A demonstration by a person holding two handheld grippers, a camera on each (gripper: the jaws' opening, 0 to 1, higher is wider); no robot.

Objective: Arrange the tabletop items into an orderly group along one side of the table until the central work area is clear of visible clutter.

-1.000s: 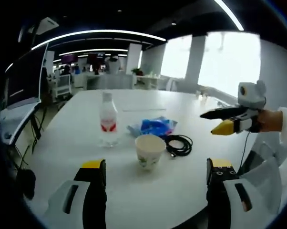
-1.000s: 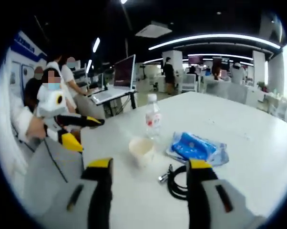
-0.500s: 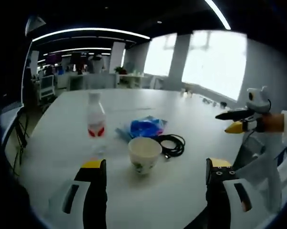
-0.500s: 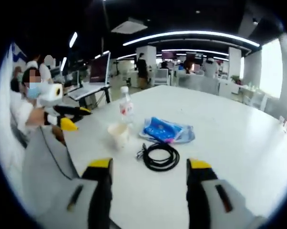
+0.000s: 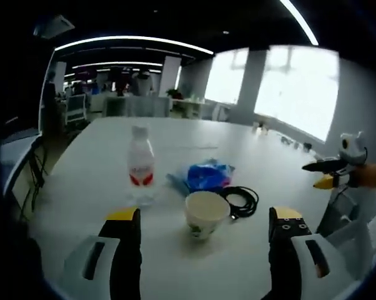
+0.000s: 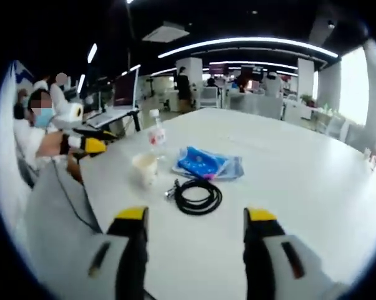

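On the white table (image 5: 75,187) stand a clear water bottle (image 5: 140,164) with a red label and a white paper cup (image 5: 207,212). Behind the cup lie a blue packet (image 5: 207,176) and a coiled black cable (image 5: 241,201). My left gripper (image 5: 203,216) is open, empty, and short of the cup. The right gripper (image 5: 328,175) hovers off to the right of the items. In the right gripper view, the right gripper (image 6: 196,215) is open and empty, just before the cable (image 6: 197,195). Beyond it are the packet (image 6: 207,164), cup (image 6: 144,169) and bottle (image 6: 155,134). The left gripper (image 6: 91,142) hangs at the table's left edge.
The table (image 6: 313,187) stretches bare to the right and far side. A person's grey lap (image 6: 57,206) borders its near left edge. Behind, a desk carries a monitor (image 6: 127,90), with office desks, chairs and people further back.
The right gripper has drawn back, so the items look smaller and farther in its view. The left gripper's view has swung a little. The four items have stayed in place.
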